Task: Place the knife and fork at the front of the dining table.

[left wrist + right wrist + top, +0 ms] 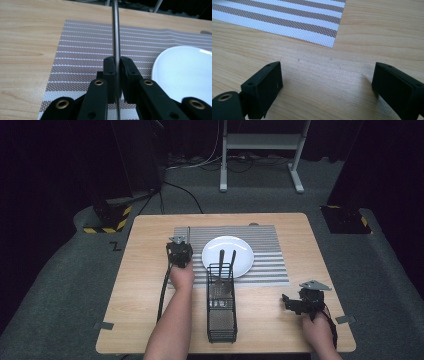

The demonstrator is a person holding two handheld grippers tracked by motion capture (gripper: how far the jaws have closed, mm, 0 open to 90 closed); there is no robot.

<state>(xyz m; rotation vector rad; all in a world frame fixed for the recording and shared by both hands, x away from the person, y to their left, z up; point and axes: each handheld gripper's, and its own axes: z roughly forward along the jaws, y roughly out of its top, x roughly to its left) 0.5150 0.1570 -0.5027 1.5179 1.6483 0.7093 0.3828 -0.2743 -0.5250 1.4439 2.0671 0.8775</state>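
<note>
Left gripper view: the left gripper has its jaws clenched on a thin metal utensil handle, which runs up over the striped placemat, with the white plate just to its side. In the high view this gripper sits over the placemat's left part, toward the counter's far edge. The right gripper has its jaws released, spread wide above bare wood near the counter's near right corner. A black wire caddy holding utensils stands at the middle, toward the near edge.
</note>
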